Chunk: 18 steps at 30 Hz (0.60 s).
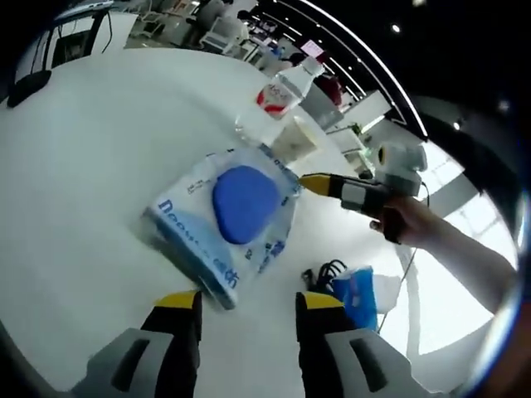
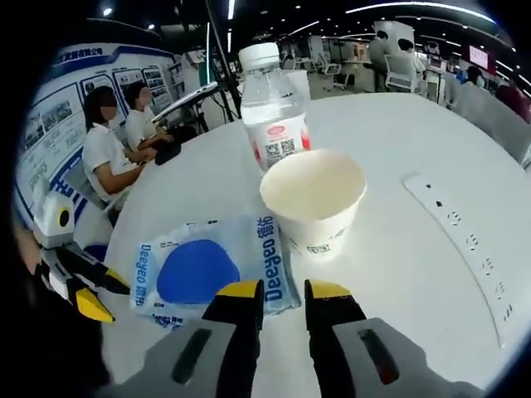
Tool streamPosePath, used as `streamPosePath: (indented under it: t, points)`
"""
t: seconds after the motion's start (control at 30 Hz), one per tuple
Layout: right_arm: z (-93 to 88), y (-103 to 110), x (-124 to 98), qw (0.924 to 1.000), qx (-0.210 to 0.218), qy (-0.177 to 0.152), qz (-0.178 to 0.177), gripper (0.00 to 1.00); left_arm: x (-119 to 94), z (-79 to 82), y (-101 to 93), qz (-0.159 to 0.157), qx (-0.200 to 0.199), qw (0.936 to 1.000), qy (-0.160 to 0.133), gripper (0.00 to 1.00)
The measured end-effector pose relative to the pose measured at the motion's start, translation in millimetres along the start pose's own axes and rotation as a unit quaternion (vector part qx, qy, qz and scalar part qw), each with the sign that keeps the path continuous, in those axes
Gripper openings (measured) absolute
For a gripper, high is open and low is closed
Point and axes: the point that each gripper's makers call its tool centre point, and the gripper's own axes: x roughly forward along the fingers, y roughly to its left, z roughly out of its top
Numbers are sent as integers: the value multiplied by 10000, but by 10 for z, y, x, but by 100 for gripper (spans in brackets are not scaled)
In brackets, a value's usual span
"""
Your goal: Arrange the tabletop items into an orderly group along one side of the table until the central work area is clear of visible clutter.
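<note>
A blue-and-white tissue pack [image 1: 235, 217] lies flat on the white table [image 1: 91, 191], just ahead of my left gripper [image 1: 249, 303], which is open with nothing between its fingers. Beyond the pack stand a paper cup [image 1: 295, 139] and a clear water bottle [image 1: 279, 94] with a red label. My right gripper [image 1: 318, 183] comes in from the right, its yellow tips at the pack's far corner. In the right gripper view, my right gripper [image 2: 284, 292] is narrowly open at the corner of the pack [image 2: 199, 267]. The cup [image 2: 315, 199] and bottle [image 2: 272, 108] stand right behind, and my left gripper [image 2: 99, 297] is at the left.
A recessed power strip [image 2: 465, 240] runs along the table on the right. Two people [image 2: 104, 149] sit at the far left edge beside a dark object [image 2: 166, 153]. A blue bag [image 1: 358, 292] and black cords lie below the table's edge. A hand [image 1: 408, 222] holds the right gripper.
</note>
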Motion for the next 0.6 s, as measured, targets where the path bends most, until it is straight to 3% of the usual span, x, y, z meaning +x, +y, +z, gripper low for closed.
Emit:
streamPosePath:
  t: [0.17,0.37,0.47,0.6]
  points:
    - [-41,-15,21,10000,46,30,4,10,56,-32,-7,35,-90,9999,79,39]
    - [-55,-33,31,10000,65,25,-9,7,84,-37,130,310,-367,9988,90,23]
    - [-65,-37,43,10000,75,31,3,7,99,-52,228,504,-312,9982,104,12]
    - [-84,-41,52,9999,108,25,-15,5,111,-40,230,480,-391,9981,31,8]
